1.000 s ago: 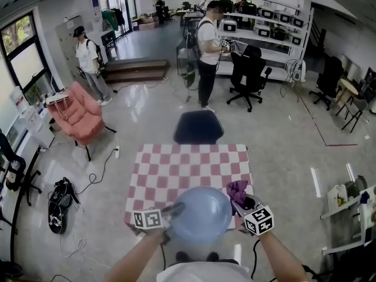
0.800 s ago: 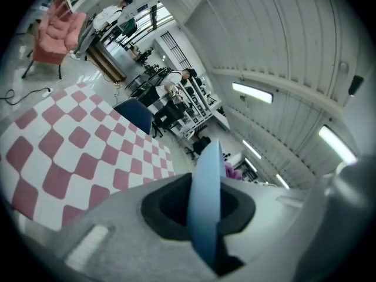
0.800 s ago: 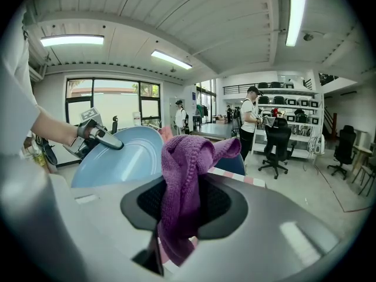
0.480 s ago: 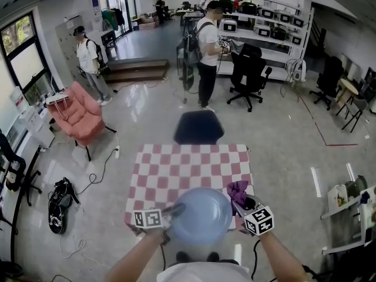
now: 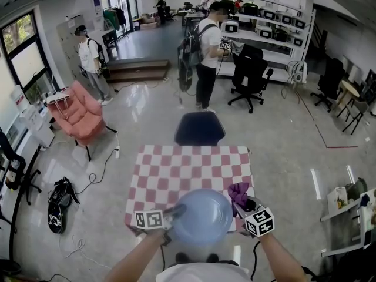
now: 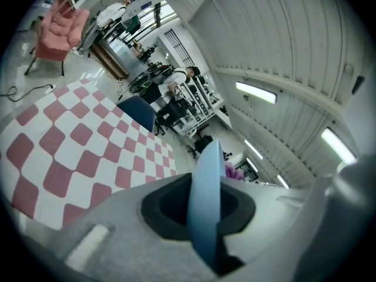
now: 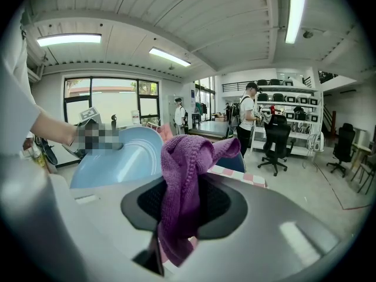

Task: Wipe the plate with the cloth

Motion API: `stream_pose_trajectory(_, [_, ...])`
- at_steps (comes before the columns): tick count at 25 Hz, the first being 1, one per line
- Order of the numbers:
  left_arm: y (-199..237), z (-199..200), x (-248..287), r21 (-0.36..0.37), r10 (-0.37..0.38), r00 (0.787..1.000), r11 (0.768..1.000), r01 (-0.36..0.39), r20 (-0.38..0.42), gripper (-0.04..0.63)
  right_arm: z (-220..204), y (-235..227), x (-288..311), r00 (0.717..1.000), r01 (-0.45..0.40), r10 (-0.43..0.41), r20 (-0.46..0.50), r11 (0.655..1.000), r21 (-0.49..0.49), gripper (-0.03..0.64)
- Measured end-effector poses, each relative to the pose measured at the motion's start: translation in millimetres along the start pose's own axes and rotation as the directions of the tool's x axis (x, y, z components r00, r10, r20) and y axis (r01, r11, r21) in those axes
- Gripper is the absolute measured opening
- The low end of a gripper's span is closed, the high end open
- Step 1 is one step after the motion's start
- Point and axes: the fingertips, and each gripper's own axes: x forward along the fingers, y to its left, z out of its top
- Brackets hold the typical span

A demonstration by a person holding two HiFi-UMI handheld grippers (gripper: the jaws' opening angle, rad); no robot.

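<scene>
A light blue plate (image 5: 201,217) hangs above the near edge of the checkered table (image 5: 191,169), its hollow face turned up toward me. My left gripper (image 5: 174,211) is shut on the plate's left rim; in the left gripper view the plate (image 6: 207,201) runs edge-on between the jaws. My right gripper (image 5: 243,205) is shut on a purple cloth (image 5: 238,194), which sits just off the plate's right rim. In the right gripper view the cloth (image 7: 182,187) droops from the jaws with the plate (image 7: 120,157) to its left.
A dark blue chair (image 5: 198,127) stands at the table's far side. A pink armchair (image 5: 77,113) is at the left. People stand further back near shelves (image 5: 264,16) and black office chairs (image 5: 249,72). A bag and cables (image 5: 59,201) lie on the floor, left.
Almost nothing has moved: the right gripper with the cloth has dipped slightly. The plate and left gripper hold their place.
</scene>
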Motion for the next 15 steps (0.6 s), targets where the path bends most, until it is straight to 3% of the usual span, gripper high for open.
stream_pose_trajectory(15, [0,11,7,0.004,-0.011,1.0,1.0,0.011,0.003,0.038,4,-6,5,1.0,-0.002,0.002,0.002,1.0,0.0,0.115])
